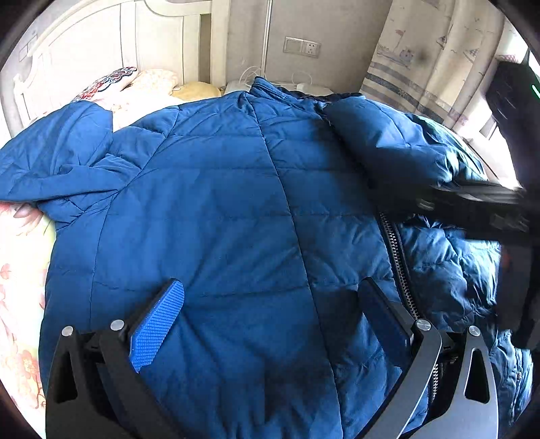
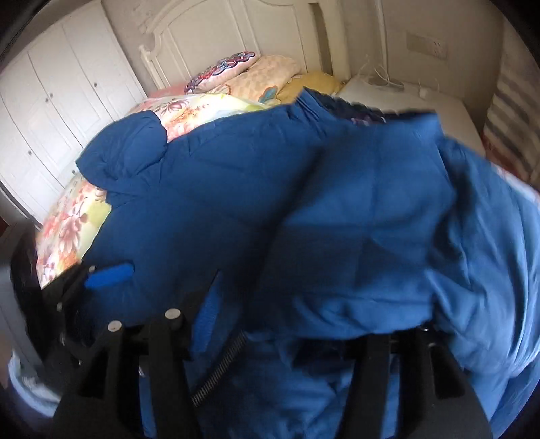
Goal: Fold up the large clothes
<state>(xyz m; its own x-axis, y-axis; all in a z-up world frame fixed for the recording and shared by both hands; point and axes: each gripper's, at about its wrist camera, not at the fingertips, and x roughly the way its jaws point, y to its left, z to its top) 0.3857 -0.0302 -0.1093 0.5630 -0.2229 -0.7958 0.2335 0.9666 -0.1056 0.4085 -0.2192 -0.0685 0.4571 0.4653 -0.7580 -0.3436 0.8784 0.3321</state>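
A large blue quilted jacket [image 1: 219, 209] lies spread front-down on the bed, and one sleeve [image 1: 57, 162] sticks out at the far left. Its right side is folded over, showing the zipper [image 1: 398, 263]. My left gripper [image 1: 270, 317] hovers open over the jacket's lower back with nothing between its blue pads [image 1: 158, 324]. In the blurred right wrist view the jacket [image 2: 303, 202] fills the frame. My right gripper [image 2: 293, 307] has its jaws apart, with bunched fabric lying over and between them and one fingertip hidden. The right gripper [image 1: 472, 199] shows as a dark blur at the jacket's right.
A floral bed cover [image 2: 67, 223] lies under the jacket. Pillows [image 2: 256, 74] lean at a white headboard [image 2: 219, 30]. A white wardrobe [image 2: 50, 111] stands at the left. A white nightstand [image 2: 405, 98] with cables sits at the back right, with a curtain [image 1: 422, 67] beside it.
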